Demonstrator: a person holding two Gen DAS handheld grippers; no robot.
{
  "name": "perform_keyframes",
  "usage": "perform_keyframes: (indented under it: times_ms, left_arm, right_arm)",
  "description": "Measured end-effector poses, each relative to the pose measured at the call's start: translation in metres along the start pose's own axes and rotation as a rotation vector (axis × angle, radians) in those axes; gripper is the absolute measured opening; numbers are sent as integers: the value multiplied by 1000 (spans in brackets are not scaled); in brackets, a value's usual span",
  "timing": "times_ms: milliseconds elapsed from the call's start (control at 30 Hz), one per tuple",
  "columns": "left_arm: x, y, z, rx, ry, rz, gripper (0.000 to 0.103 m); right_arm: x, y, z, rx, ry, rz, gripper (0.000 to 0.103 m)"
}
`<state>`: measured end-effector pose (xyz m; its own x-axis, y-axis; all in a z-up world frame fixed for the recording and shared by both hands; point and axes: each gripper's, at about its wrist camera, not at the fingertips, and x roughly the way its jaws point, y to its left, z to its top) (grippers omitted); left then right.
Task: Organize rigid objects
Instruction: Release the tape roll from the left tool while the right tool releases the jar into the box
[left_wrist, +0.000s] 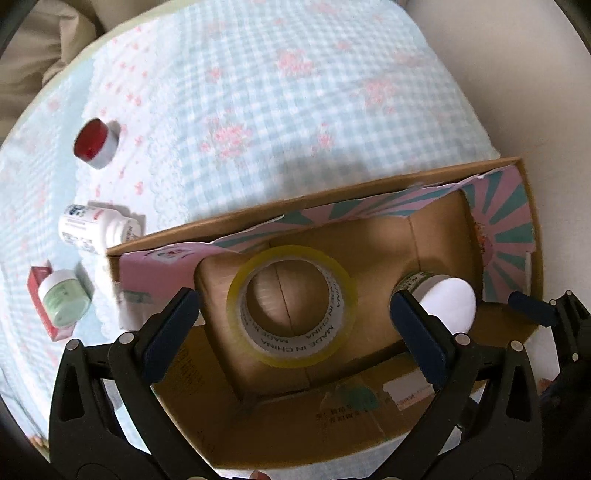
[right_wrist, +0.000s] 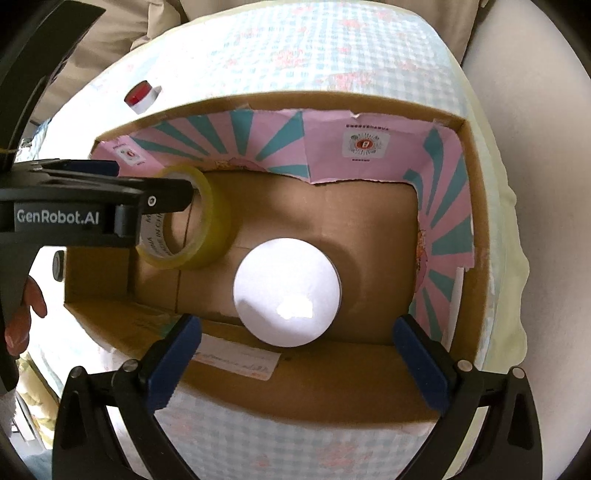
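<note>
An open cardboard box (left_wrist: 369, 192) with pink and teal lining rests on a checked cloth. A roll of clear yellowish tape (left_wrist: 291, 306) lies flat on the box floor, and my left gripper (left_wrist: 295, 299) hangs open above it, its blue pads clear of the roll. A white-lidded jar (right_wrist: 287, 291) stands upright in the box to the right of the tape (right_wrist: 184, 218). Above that jar my right gripper (right_wrist: 297, 325) is open, its pads well apart from the lid. The left gripper (right_wrist: 147, 181) reaches in from the left in the right wrist view.
Left of the box on the cloth (left_wrist: 258, 92) lie a red-lidded jar (left_wrist: 96, 142), a white pill bottle (left_wrist: 98, 229) on its side, and a pale green jar (left_wrist: 64, 297) resting on a red carton (left_wrist: 38, 278). A hand (right_wrist: 22, 314) shows at the left edge.
</note>
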<state>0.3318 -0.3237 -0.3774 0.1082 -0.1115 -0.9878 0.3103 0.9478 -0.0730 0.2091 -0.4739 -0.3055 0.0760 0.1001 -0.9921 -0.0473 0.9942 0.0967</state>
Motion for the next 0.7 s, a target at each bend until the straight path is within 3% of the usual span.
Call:
perform_keyframes:
  times_ms: [333, 700]
  left_arm:
    - [-58, -9, -17, 17, -99, 3, 103]
    - [-187, 24, -82, -64, -274, 34, 103]
  right_arm:
    - [-45, 23, -1, 30, -88, -32, 103]
    - [-139, 71, -27, -23, -191, -67, 103]
